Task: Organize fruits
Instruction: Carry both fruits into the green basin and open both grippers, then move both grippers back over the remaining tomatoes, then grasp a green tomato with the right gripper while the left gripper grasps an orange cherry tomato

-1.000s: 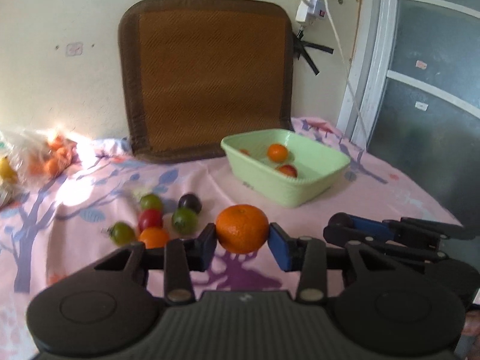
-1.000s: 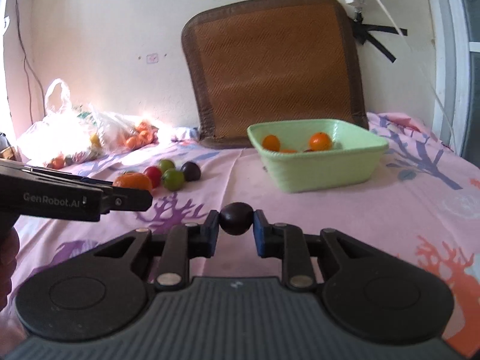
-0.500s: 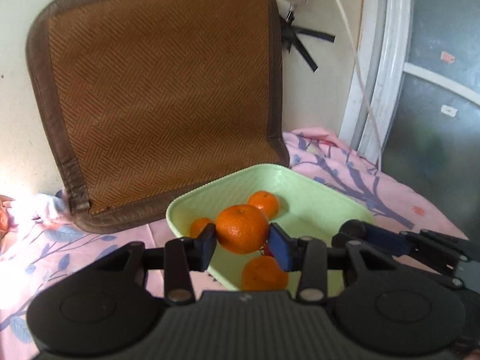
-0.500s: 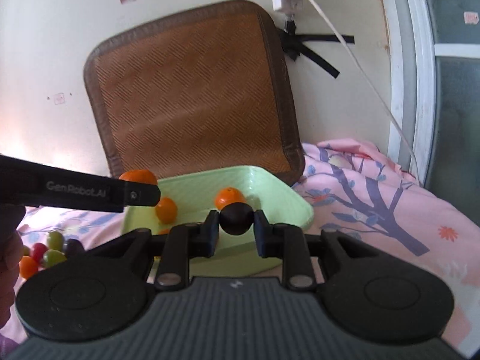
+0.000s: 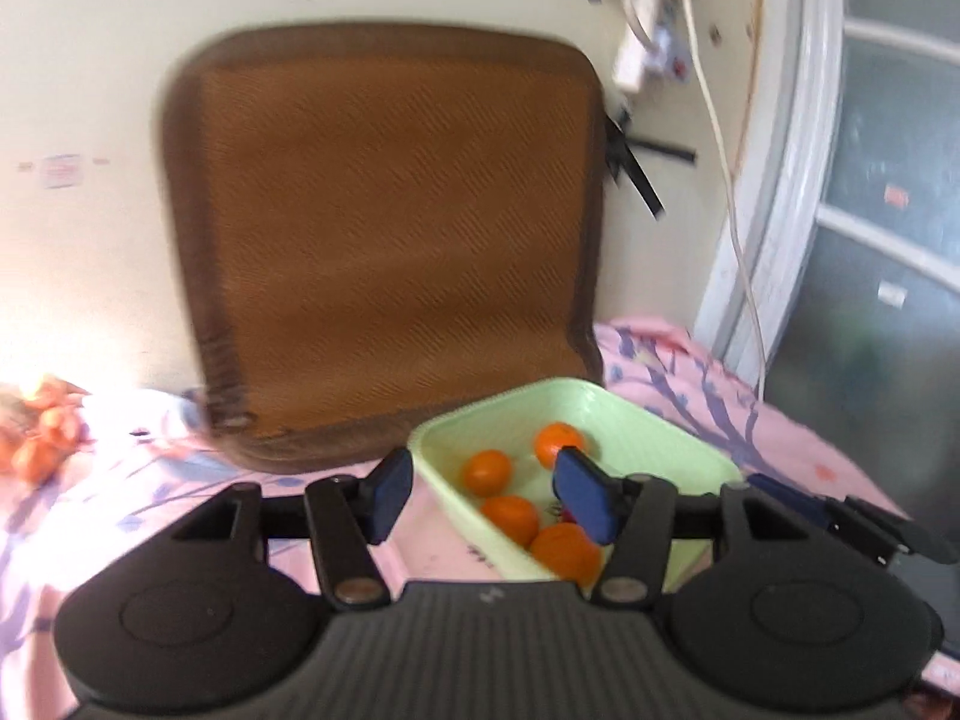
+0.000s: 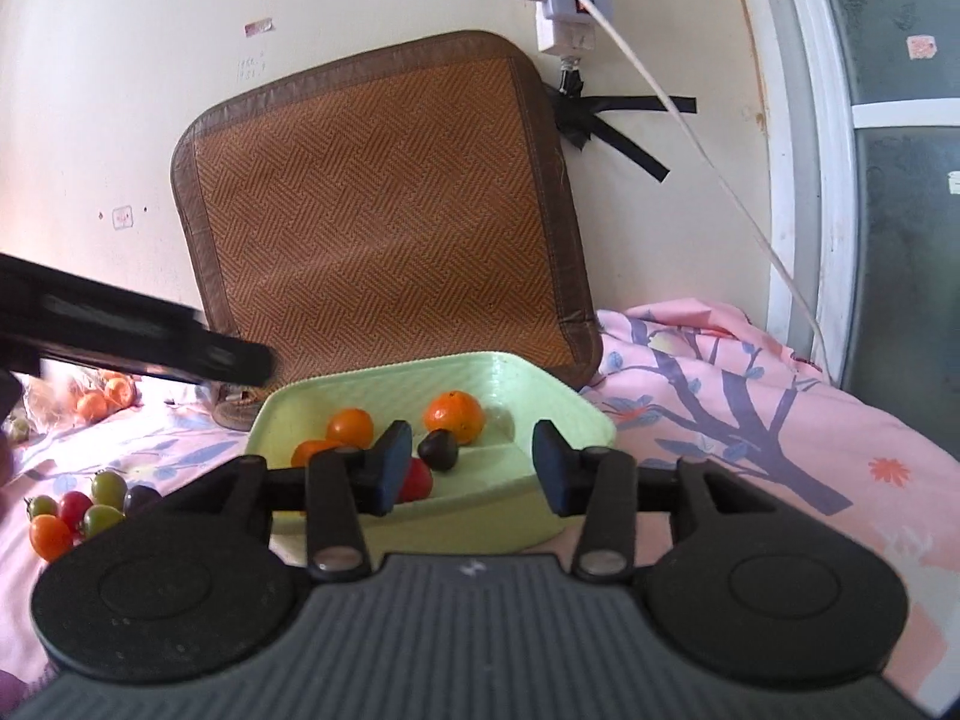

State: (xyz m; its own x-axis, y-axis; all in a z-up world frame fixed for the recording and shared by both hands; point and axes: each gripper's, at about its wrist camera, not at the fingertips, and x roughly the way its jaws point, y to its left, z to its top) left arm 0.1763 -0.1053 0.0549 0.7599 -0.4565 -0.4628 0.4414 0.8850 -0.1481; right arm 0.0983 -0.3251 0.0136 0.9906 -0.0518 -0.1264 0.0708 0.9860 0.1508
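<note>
Both grippers stand spread wide with nothing between their blue pads. The right gripper (image 6: 471, 468) hangs just in front of and above the green bin (image 6: 528, 384), its fingers framing the near wall. Inside the bin, straight ahead between the fingers, a dark plum-coloured fruit (image 6: 438, 449) lies on the floor beside a low inner ridge. A red tomato (image 6: 416, 480) sits just left of it, half hidden by the left pad. Further back in the bin lie three oranges: one (image 6: 454, 416) toward the far wall, one (image 6: 351, 427) to its left, and a third (image 6: 309, 452) at the left side, partly hidden by the finger.

In the left wrist view, which is blurred, the left gripper (image 5: 489, 495) straddles the bin's (image 5: 576, 390) near left corner: its left pad is outside the wall, its right pad over the inside. Four oranges show there, the nearest (image 5: 564, 552) just below the right pad, and a sliver of red is behind that pad.

On the pink cloth (image 6: 750, 438) left of the bin, well apart from it, a small cluster of tomatoes (image 6: 78, 510) lies, green, red, orange and dark. The cloth to the bin's right is bare up to the door frame (image 6: 804, 180). Behind the bin a woven brown cushion (image 6: 378, 210) leans on the wall, close to the far rim. Far left of the bin, bagged oranges (image 6: 102, 399) rest against the wall.
</note>
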